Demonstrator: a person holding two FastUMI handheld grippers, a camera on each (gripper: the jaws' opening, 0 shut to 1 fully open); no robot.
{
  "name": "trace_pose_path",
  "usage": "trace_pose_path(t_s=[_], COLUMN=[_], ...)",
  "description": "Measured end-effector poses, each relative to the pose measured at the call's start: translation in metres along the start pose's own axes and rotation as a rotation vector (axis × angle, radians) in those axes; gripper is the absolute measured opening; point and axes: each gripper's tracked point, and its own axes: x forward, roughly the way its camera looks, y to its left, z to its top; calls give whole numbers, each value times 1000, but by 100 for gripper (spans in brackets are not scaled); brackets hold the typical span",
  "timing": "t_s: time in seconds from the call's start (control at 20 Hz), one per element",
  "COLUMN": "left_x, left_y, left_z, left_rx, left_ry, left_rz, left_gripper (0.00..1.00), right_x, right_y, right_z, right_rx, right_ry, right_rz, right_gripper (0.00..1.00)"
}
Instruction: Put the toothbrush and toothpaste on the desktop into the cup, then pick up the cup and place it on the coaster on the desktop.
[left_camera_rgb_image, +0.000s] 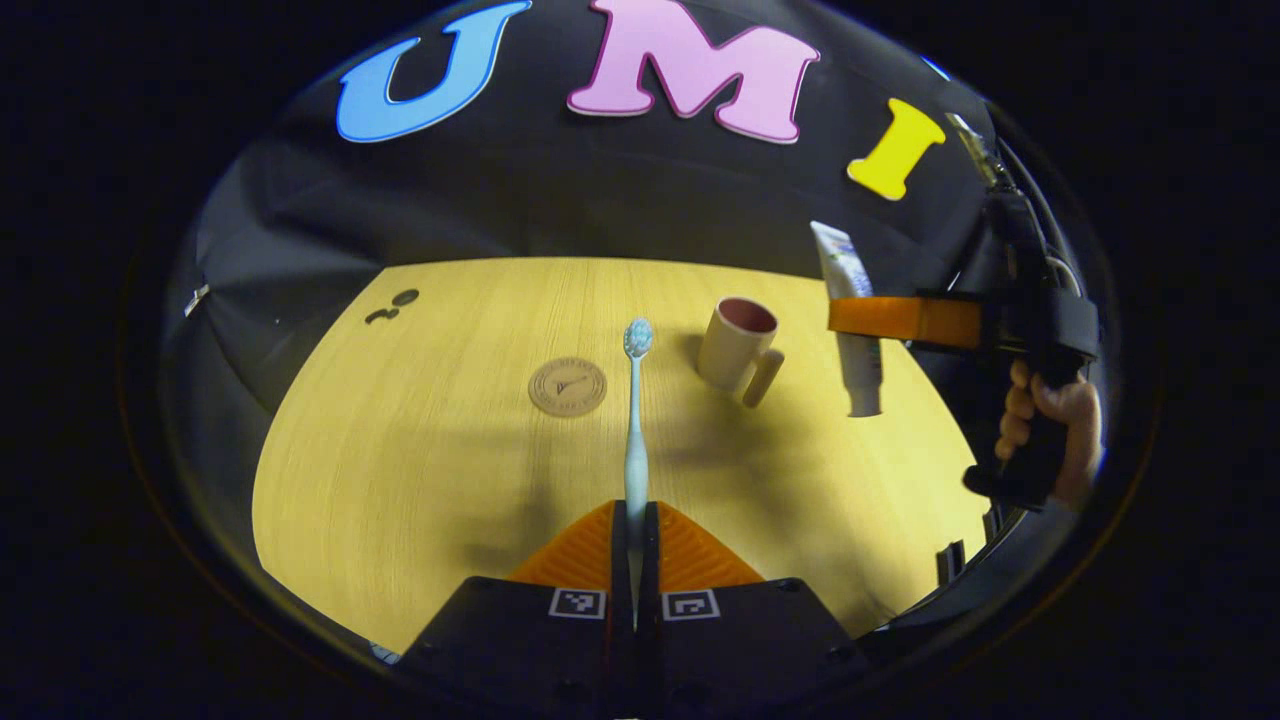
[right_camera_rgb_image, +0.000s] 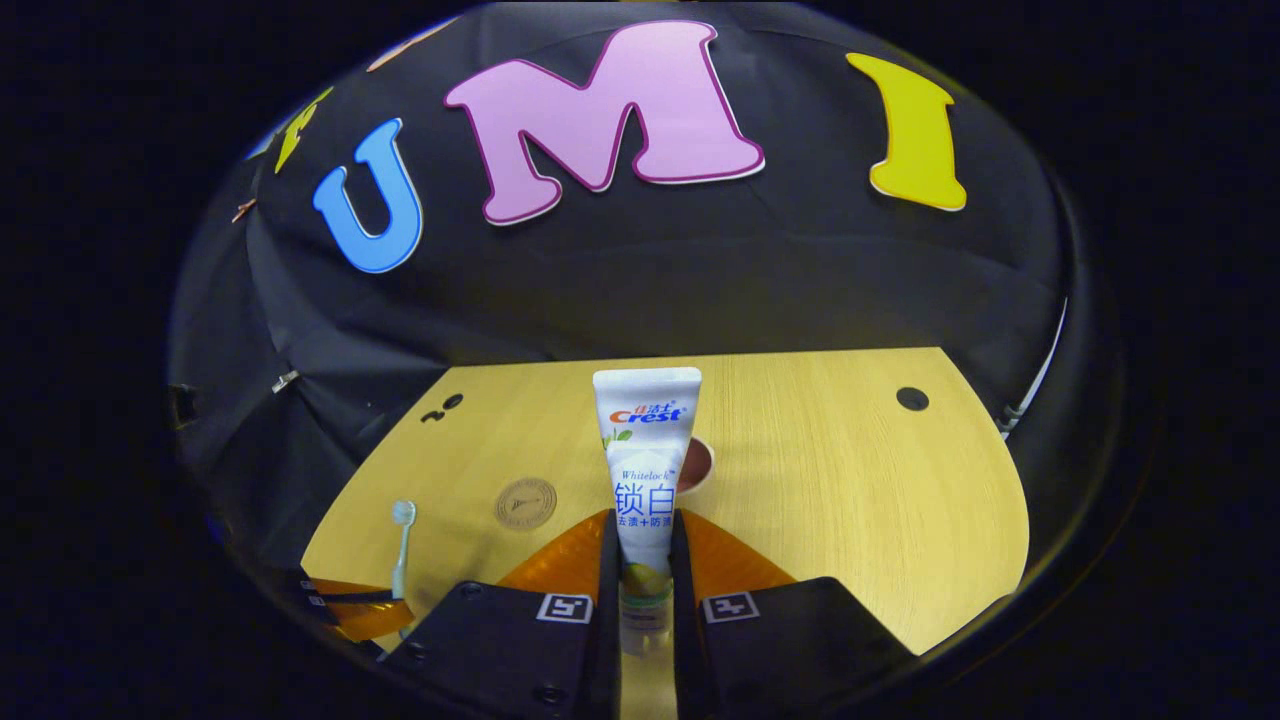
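Toothbrush (left_camera_rgb_image: 636, 420) centre of left gripper view, handle clamped between left gripper (left_camera_rgb_image: 634, 535) fingers, bristle head up, lifted over desktop (left_camera_rgb_image: 400, 480). Toothpaste (right_camera_rgb_image: 645, 470) centre of right gripper view, pinched by right gripper (right_camera_rgb_image: 645, 560), held upright, cap end down. Cup (left_camera_rgb_image: 738, 347) stands right of centre in left gripper view, mouth open, empty as far as visible. Coaster (left_camera_rgb_image: 567, 387) left of cup, apart from it. Step in hand: loading both items into cup. Next move likely needs lowering each item into cup mouth, one at a time.
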Motion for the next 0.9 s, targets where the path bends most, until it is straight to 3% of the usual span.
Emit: trace_pose_path(t_s=[0.45, 0.5, 0.55, 0.65, 0.9], left_x=[-21, -21, -19, -10, 13], left_y=[-28, -28, -29, -31, -31], left_z=[98, 102, 106, 111, 110], left_rx=[-31, -32, -33, -45, -98], left_ry=[-177, -186, -191, -200, -214], left_rz=[-65, -62, -62, -65, -78], left_gripper=[6, 11, 6, 6, 6], right_x=[71, 77, 82, 95, 117], right_y=[-15, -16, -17, -20, -26], right_z=[50, 60, 70, 83, 72], right_rx=[11, 8, 3, -18, -97], right_ry=[-198, -235, -272, -330, -388], right_rz=[-30, -33, -34, -41, -77], right_gripper=[25, 25, 25, 24, 25])
